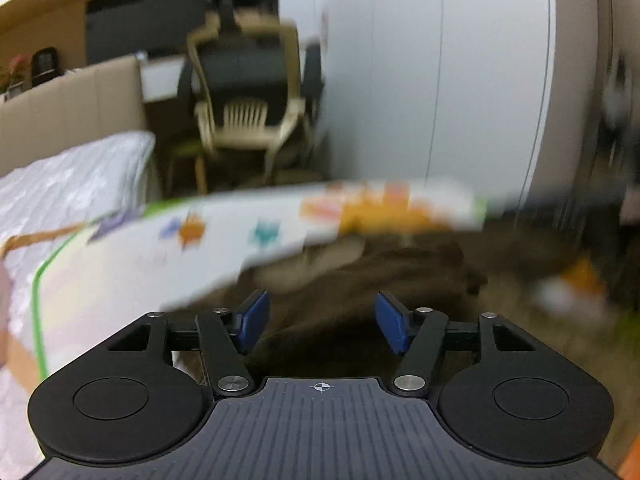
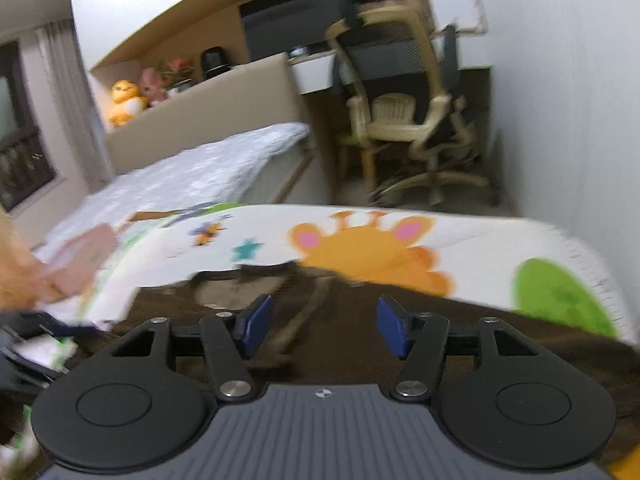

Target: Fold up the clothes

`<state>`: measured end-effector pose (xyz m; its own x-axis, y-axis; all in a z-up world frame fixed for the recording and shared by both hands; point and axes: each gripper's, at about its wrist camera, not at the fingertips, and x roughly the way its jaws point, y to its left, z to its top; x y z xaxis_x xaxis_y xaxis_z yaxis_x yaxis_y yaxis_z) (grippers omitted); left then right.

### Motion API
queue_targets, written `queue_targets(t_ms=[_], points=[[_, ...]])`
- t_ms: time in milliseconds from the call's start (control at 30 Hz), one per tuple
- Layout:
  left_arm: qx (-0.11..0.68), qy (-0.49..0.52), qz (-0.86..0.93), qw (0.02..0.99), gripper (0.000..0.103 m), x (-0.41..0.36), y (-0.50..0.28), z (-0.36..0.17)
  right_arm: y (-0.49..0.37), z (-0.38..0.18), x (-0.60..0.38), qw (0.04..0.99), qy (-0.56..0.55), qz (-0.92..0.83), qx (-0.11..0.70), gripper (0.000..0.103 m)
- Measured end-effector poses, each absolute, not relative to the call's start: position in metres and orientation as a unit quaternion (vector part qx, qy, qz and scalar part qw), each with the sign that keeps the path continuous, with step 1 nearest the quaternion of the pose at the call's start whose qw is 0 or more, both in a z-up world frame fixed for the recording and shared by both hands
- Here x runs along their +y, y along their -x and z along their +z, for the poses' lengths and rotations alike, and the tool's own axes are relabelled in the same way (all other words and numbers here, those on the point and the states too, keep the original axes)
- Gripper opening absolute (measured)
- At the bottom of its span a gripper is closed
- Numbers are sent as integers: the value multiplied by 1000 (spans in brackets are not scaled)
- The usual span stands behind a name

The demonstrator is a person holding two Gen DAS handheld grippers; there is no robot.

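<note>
Lying spread on a cartoon-print mat (image 2: 400, 248), one brown garment (image 2: 320, 300), probably laid flat for folding. Hovering just above it, two tongs: left tongs (image 1: 320, 322) and right tongs (image 2: 320, 326), both gaping wide, gripping nothing. Standing beyond: one bed (image 2: 192, 176), one chair (image 2: 404, 112). Blurring throughout.

Across the middle of the right wrist frame: white cartoon-print play mat (image 2: 400, 236), giraffe and green patch printed on it. Directly on its near part, at lower centre: dark brown garment (image 2: 348, 320), blurred. At left of frame, beside the mat: bed (image 2: 192, 176) under pale quilted cover.
</note>
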<state>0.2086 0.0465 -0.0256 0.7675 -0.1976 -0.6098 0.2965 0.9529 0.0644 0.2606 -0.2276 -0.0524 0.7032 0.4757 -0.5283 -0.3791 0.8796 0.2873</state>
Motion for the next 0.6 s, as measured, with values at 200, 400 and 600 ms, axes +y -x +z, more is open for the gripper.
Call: queue_targets(t_ms=[200,400,600], points=[[349,-53,-149,924,78,70,-203,-55,-274,-84,-176,885,-55,264,379,58],[324,-20,-173,930,93,73,-188,-35,-268,-79,-142,906,18,266,330,19],[309,25,-166,936,93,79,-208,-25,-302,-74,-152,917,47,208,338,23]])
